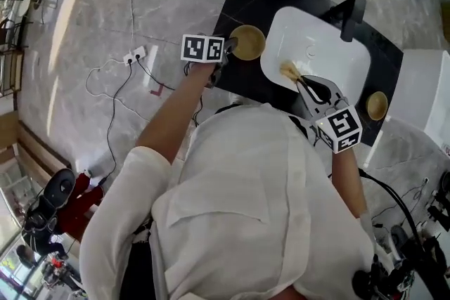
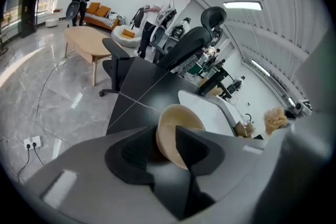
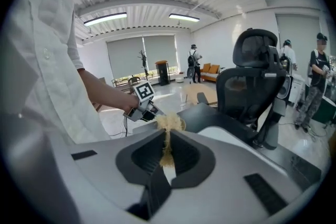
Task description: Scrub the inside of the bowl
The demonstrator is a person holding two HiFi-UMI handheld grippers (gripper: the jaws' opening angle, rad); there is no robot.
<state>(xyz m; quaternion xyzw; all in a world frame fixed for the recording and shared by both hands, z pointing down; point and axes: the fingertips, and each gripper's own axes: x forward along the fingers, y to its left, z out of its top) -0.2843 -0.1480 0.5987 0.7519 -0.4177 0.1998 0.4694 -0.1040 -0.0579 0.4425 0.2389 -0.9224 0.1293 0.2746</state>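
At the left, the left gripper (image 1: 230, 47) is clamped on the rim of a round tan bowl (image 1: 247, 42). One jaw sits inside the wall and one outside, as the left gripper view shows (image 2: 170, 147). The bowl (image 2: 178, 131) is over the black countertop (image 1: 242, 77), just beside the left edge of the white rectangular sink basin (image 1: 337, 60), and its hollow seems to open up and towards the sink. To its right, over the basin, a straw-coloured fibrous scrubber (image 1: 290, 70) is pinched in the closed jaws of the right gripper (image 1: 301, 81). Its tuft (image 3: 168, 128) sticks out past the tips and points leftward at the bowl. Scrubber and bowl are near but apart, so no scrubbing contact shows yet. The next move probably turns on closing that sideways gap, either by bringing the tuft left into the hollow or by carrying the bowl right over the basin.
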